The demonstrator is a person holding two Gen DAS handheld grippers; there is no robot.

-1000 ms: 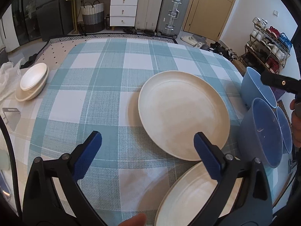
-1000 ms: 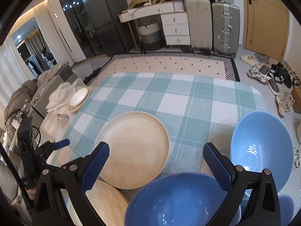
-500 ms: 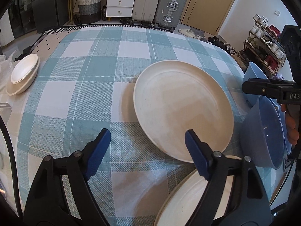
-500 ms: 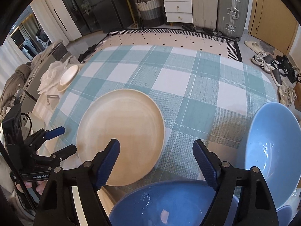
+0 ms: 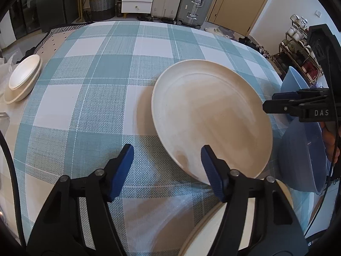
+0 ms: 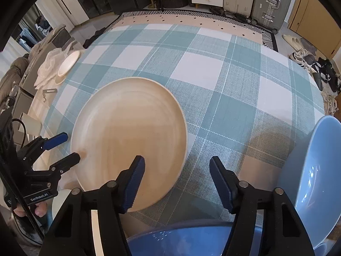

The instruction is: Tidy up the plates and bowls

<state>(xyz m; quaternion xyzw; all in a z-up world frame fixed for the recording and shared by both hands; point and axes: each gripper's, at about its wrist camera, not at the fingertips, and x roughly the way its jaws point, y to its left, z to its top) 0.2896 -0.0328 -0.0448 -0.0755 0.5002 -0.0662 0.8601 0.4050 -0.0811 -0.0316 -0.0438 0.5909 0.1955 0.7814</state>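
1. I am holding my left tool [image 5: 166,166] wide, gripping nothing, just beside the near rim of the big cream plate [image 5: 211,117], which is lying on the checked worktop [image 5: 102,68].
2. I am holding my right tool [image 6: 177,179] wide, empty, straddling that plate's right edge.
3. Blue bowls [image 6: 315,181] are sitting right of the plate; small cream bowls [image 5: 23,79] are stacked far to its left.

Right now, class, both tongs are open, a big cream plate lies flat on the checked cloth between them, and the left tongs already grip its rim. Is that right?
Not quite. The left tongs grip nothing: they stand open, one finger over the cream plate near its rim, the other over the checked cloth. The left wrist view shows it. The right tongs are open too, and the plate lies flat.
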